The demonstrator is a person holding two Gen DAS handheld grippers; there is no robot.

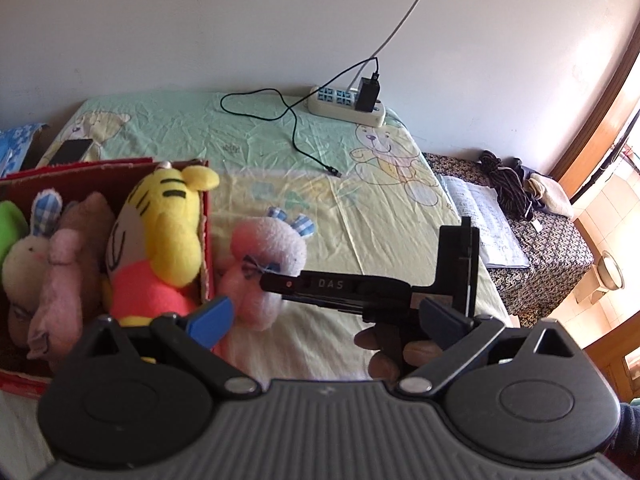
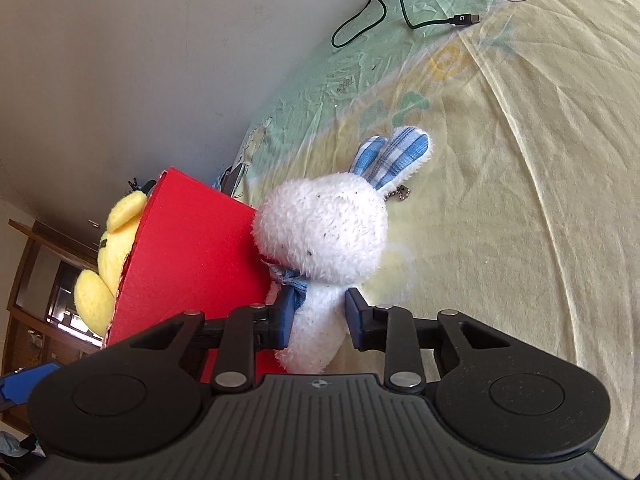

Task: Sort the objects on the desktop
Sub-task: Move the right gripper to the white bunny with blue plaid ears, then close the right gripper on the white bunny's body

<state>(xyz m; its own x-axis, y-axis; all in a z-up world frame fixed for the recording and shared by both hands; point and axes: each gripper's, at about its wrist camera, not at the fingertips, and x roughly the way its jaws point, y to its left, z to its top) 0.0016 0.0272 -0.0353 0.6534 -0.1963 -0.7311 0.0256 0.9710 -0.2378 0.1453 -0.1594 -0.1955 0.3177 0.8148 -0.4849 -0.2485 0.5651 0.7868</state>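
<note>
My right claw (image 2: 317, 316) has its 2 blue pads on either side of the white rabbit (image 2: 324, 240), at the narrow body just below the blue bow; the left pad presses into the fur, the right one sits at the edge of it, so I judge the pinch is on or nearly on, though the fur hides how firm it is. The rabbit lies on the bed sheet (image 2: 500, 200), its head against the outside wall of the red box (image 2: 192, 256), with its checked blue ears pointing away from me. My left claw (image 1: 324, 316) is spread wide and holds nothing, hovering near the box corner. Inside the box (image 1: 206, 240) sit the yellow tiger (image 1: 168, 240) and several other plush toys, so this rabbit looks like the 1 toy left outside. I expect it to be very light and soft: the stuffing will squash under the pads, and the pile is slippery enough to let it slide if I grip only fluff. The waist under the bow is the best place, since the big head above acts as a stop. The head may flop over when lifted, and the small bead chain (image 2: 400, 194) by the ears could snag on the box rim, so it needs lifting well clear of the wall.
</note>
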